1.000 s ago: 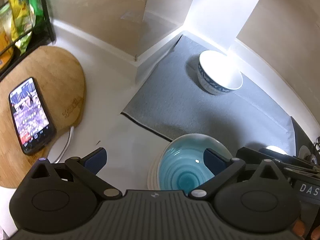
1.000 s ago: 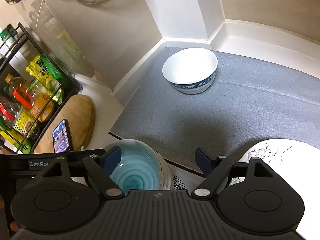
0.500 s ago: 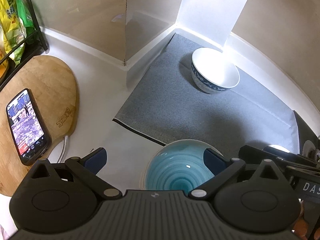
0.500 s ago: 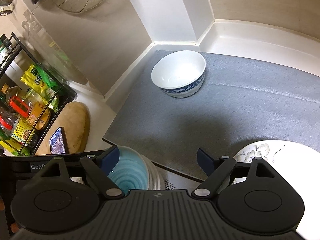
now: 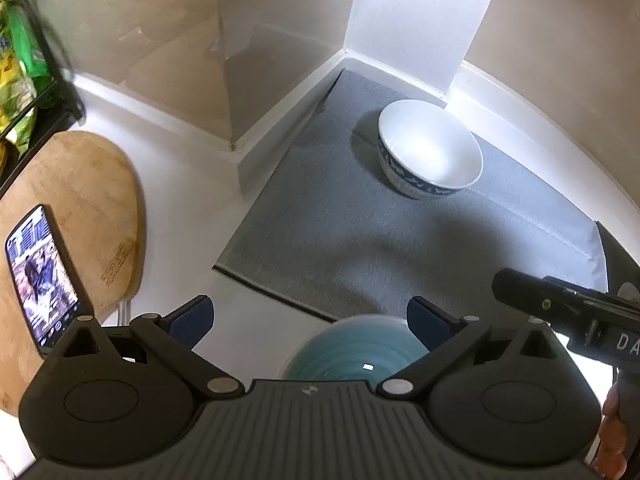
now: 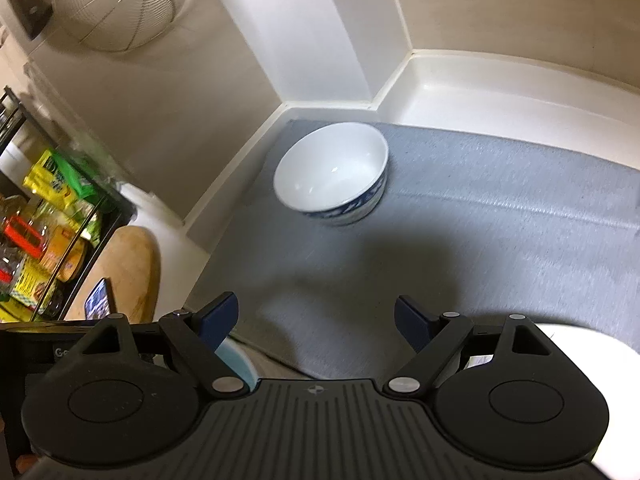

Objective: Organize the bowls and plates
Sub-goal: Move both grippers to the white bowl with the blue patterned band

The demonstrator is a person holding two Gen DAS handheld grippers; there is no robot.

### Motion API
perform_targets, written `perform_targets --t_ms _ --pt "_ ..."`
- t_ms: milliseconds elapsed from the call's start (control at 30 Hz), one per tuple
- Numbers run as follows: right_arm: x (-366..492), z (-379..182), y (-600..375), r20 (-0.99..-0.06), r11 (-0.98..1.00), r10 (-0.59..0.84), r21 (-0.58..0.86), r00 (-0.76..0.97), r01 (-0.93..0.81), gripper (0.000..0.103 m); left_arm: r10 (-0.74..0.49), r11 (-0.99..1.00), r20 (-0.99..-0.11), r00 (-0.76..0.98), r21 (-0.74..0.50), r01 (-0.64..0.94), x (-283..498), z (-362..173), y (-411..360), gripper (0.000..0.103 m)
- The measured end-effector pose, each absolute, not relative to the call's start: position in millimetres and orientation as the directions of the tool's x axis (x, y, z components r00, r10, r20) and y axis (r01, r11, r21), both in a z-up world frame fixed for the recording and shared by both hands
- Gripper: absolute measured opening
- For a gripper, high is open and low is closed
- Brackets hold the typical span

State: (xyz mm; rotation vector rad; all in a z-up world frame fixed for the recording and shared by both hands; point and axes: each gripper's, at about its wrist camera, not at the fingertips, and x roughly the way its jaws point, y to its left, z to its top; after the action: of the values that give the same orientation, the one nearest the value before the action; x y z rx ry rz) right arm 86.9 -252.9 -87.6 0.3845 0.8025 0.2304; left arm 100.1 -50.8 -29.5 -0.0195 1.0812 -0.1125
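A white bowl with a blue pattern (image 5: 431, 160) stands upright at the far corner of a grey mat (image 5: 320, 236); it also shows in the right wrist view (image 6: 334, 174). A teal bowl (image 5: 352, 354) sits low in the left wrist view, partly hidden by my left gripper (image 5: 310, 320), which is open and empty above it. My right gripper (image 6: 316, 322) is open and empty over the mat's near edge. The teal bowl's edge (image 6: 238, 364) peeks beside its left finger. A white plate (image 6: 592, 342) lies at the lower right, mostly hidden.
A wooden cutting board (image 5: 76, 208) with a phone (image 5: 40, 276) on it lies to the left. A black rack with food packets (image 6: 44, 216) stands at far left. A wire strainer (image 6: 120, 4) hangs on the wall. Walls enclose the mat's far corner.
Both grippers have risen and pulled back; the teal bowl and the plate have slid lower in view. The white bowl has not moved. Both grippers stay open.
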Motion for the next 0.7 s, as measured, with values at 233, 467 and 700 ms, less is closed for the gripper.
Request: perform_targets --t_ms 233,467,700 --pt "117.1 -89.6 -270.8 -0.648 0.918 0.299 0.395 0.7 -0.027 0.087 -0.076 0.996 -0.89 0.45 -0.048 0.074 131.8 -32.8 -64.9 0.103" --pt "154.1 -93.8 -285.9 -0.638 0.925 0.239 0.378 0.732 0.028 0.087 -0.078 0.996 -0.882 0.465 -0.053 0.066 168.5 -37.4 -81.8 0.103" --pt "181.4 -112.3 -294.9 -0.645 0.923 0.203 0.376 0.737 0.075 0.087 -0.109 0.993 -0.884 0.454 -0.12 0.005 200.4 -47.0 -86.9 0.103"
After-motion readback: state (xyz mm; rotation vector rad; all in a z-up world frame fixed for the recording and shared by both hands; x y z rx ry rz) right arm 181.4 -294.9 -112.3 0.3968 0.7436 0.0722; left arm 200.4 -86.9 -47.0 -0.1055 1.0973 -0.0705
